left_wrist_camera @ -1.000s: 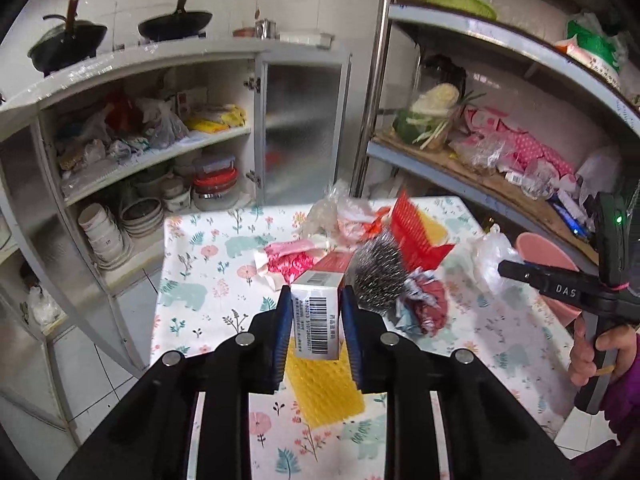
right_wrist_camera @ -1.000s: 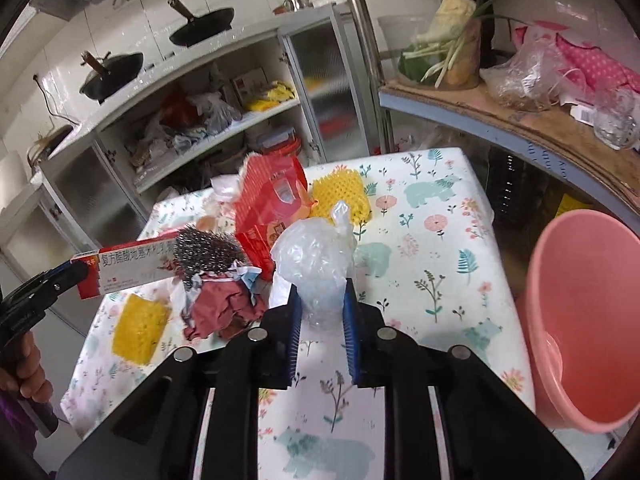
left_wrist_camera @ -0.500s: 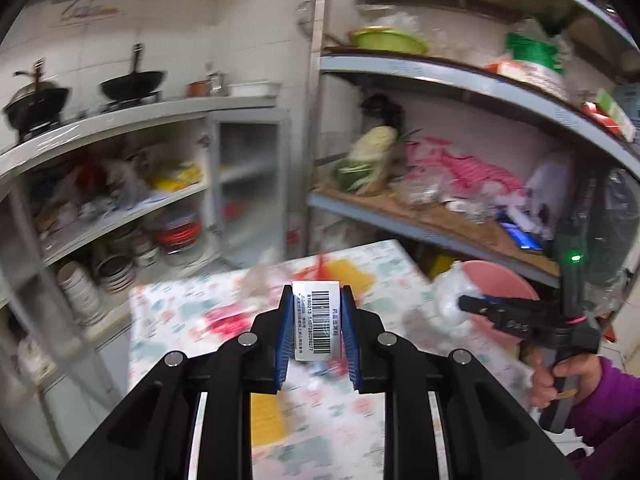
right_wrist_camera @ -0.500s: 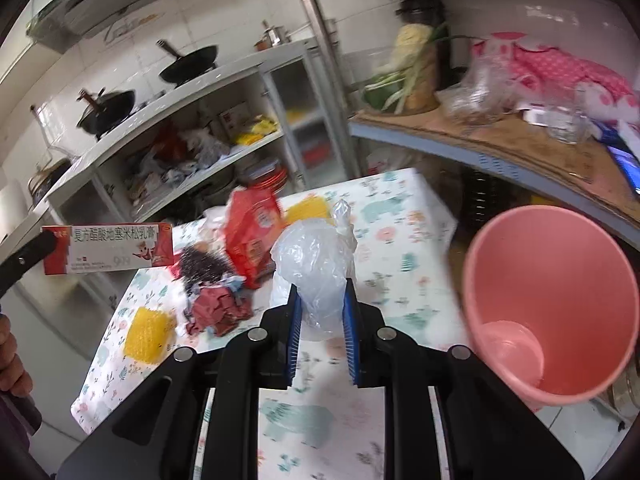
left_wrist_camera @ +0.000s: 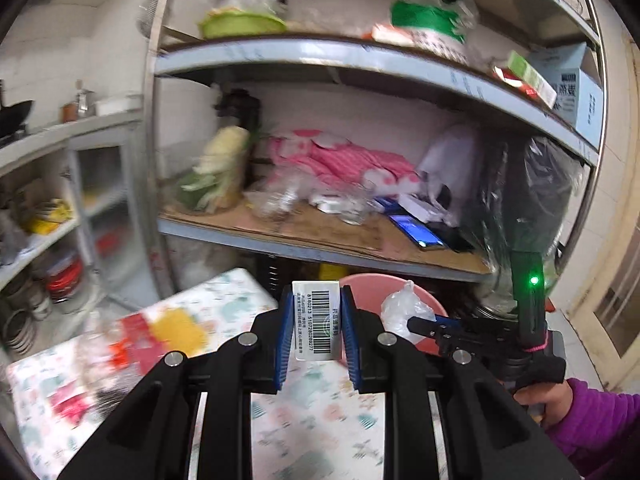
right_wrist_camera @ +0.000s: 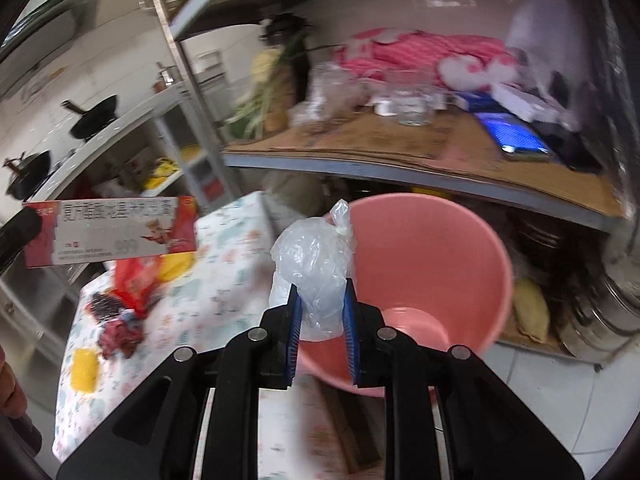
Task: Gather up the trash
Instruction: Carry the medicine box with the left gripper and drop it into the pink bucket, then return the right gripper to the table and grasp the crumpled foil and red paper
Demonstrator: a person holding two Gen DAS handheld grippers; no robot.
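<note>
My left gripper (left_wrist_camera: pixel 316 322) is shut on a small carton (left_wrist_camera: pixel 317 321), its barcoded end facing the camera; in the right wrist view the same red and white carton (right_wrist_camera: pixel 110 233) hangs in the air at the left. My right gripper (right_wrist_camera: pixel 320 312) is shut on a knotted clear plastic bag (right_wrist_camera: pixel 314 266), held just in front of the open pink bucket (right_wrist_camera: pixel 436 264). The left wrist view shows the bag (left_wrist_camera: pixel 404 312) and the bucket (left_wrist_camera: pixel 374 286) right behind the carton. On the floral tablecloth (right_wrist_camera: pixel 208 300) lie a red packet (right_wrist_camera: pixel 134 276), yellow sponges (right_wrist_camera: pixel 83 366), a dark scrubber and a reddish rag.
A metal rack stands behind the bucket, with a wooden shelf (right_wrist_camera: pixel 400 148) carrying glass jars, a pink cloth, vegetables and a lit phone (right_wrist_camera: pixel 514 138). Pots sit under the shelf at the right. An open cupboard with pans is to the left. A purple sleeve (left_wrist_camera: pixel 588 420) holds the right gripper's handle.
Both grippers swung right from over the table toward the pink bucket, each keeping its load. The bucket now fills the middle of the right wrist view; the table pile has slid left.
</note>
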